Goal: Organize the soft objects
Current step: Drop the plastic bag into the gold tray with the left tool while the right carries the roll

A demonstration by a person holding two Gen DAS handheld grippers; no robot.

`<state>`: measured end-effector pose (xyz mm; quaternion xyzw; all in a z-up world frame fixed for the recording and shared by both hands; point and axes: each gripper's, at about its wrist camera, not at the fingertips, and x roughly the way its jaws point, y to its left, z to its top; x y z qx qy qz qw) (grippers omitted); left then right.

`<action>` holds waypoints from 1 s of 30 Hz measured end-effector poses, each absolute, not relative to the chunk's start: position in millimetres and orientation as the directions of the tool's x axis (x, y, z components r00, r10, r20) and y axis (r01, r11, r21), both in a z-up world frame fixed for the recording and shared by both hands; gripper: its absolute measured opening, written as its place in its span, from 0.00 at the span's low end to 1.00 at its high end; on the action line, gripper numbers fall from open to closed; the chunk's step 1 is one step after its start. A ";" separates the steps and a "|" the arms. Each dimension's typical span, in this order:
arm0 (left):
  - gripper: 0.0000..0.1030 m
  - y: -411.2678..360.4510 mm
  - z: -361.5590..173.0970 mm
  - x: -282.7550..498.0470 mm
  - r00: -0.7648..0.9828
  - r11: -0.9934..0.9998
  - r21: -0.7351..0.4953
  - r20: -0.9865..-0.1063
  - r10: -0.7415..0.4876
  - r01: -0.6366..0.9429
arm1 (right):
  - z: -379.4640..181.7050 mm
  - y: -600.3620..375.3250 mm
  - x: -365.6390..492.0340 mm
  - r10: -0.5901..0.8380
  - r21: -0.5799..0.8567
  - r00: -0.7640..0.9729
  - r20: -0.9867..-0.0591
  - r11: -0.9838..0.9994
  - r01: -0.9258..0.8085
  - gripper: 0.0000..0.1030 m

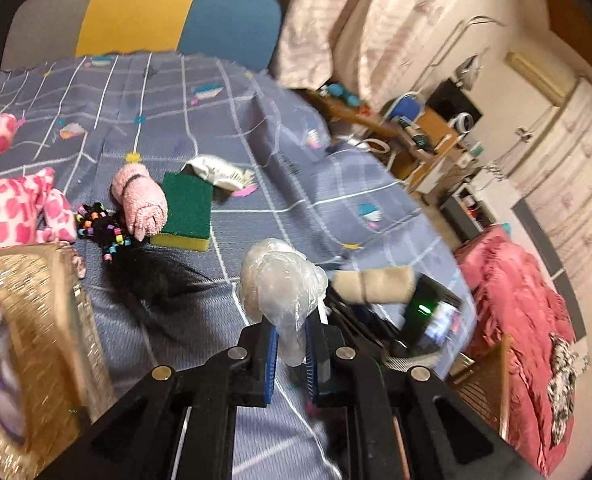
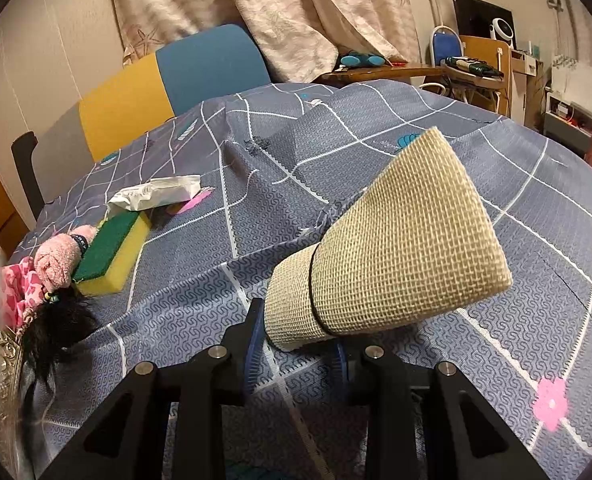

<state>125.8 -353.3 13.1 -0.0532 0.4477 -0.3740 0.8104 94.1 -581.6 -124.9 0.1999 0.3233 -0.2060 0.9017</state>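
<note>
My left gripper [image 1: 290,344] is shut on a crumpled clear plastic bag [image 1: 282,280] and holds it above the blue-grey checked cloth [image 1: 176,112]. My right gripper [image 2: 298,340] is shut on a tan burlap roll [image 2: 392,248] bound by a black band, held above the cloth; the roll also shows in the left wrist view [image 1: 372,286]. On the cloth lie a pink rolled towel [image 1: 140,200], a green-and-yellow sponge [image 1: 186,212], a white tissue pack [image 1: 216,172], a black hair piece with coloured beads [image 1: 108,232] and a pink patterned plush [image 1: 12,208].
A gold glittery basket [image 1: 36,320] with something purple inside stands at the left, near the left gripper. A yellow-and-blue cushion [image 1: 176,16] stands behind the cloth. Curtains, a cluttered desk [image 1: 416,128] and a red blanket [image 1: 516,320] are at the right.
</note>
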 end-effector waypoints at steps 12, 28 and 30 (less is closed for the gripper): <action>0.10 -237.4 73.0 84.4 0.452 0.685 -0.424 -0.529 -0.718 0.592 | -112.1 -570.0 83.5 -0.292 0.179 0.717 -0.633 0.846 0.502 0.29; 0.10 -50.4 37.0 115.5 0.648 0.856 -0.439 -0.573 -0.501 0.273 | -59.8 -493.0 68.0 -0.244 0.104 0.759 -0.604 0.920 0.378 0.29; 0.10 -40.0 21.6 125.7 0.639 0.872 -0.430 -0.608 -0.471 0.234 | -49.8 -480.5 64.2 -0.224 0.116 0.772 -0.595 0.926 0.358 0.29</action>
